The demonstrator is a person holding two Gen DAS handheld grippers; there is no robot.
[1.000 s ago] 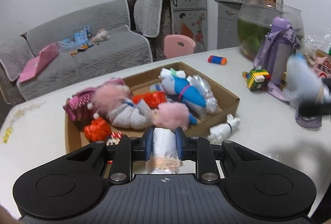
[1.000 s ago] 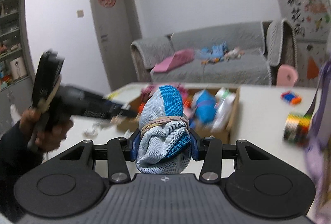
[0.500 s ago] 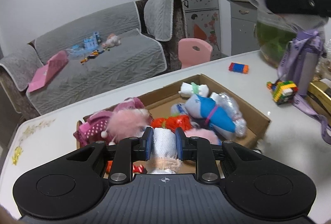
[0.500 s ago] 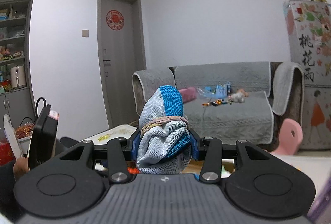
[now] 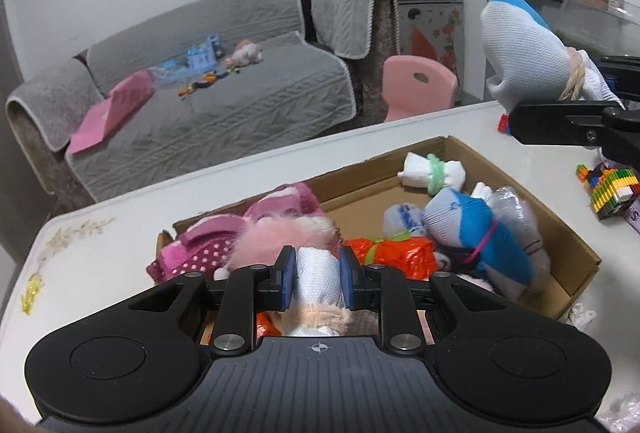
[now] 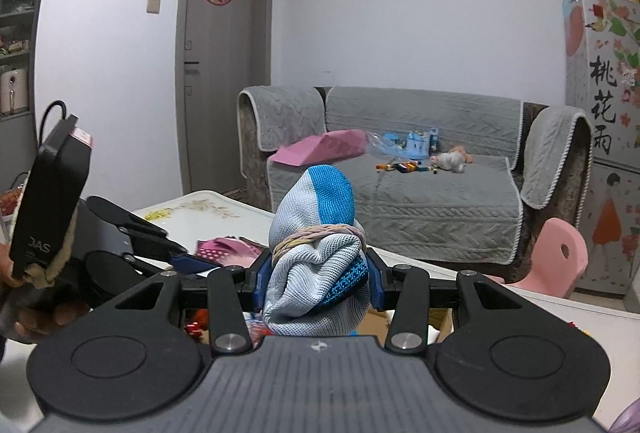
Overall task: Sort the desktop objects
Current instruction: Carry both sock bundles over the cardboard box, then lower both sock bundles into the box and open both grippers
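Left gripper point(image 5: 317, 273) is clamping a white rolled sock point(image 5: 318, 275) over the cardboard box point(image 5: 576, 253); right gripper point(image 6: 316, 279) is gripping a grey-blue sock bundle point(image 6: 320, 233), probably rubber-banded.

A white rolled sock bundle point(image 5: 317, 274) with a peach frilly cuff is pinched upright over the cardboard box point(image 5: 576, 253). A grey-and-blue sock bundle point(image 6: 318, 253) – tied with a rubber band – is held up too, blue toe upward. The open box on the white table point(image 5: 128, 217) is full of bundles – pink fluffy, orange, blue, white.
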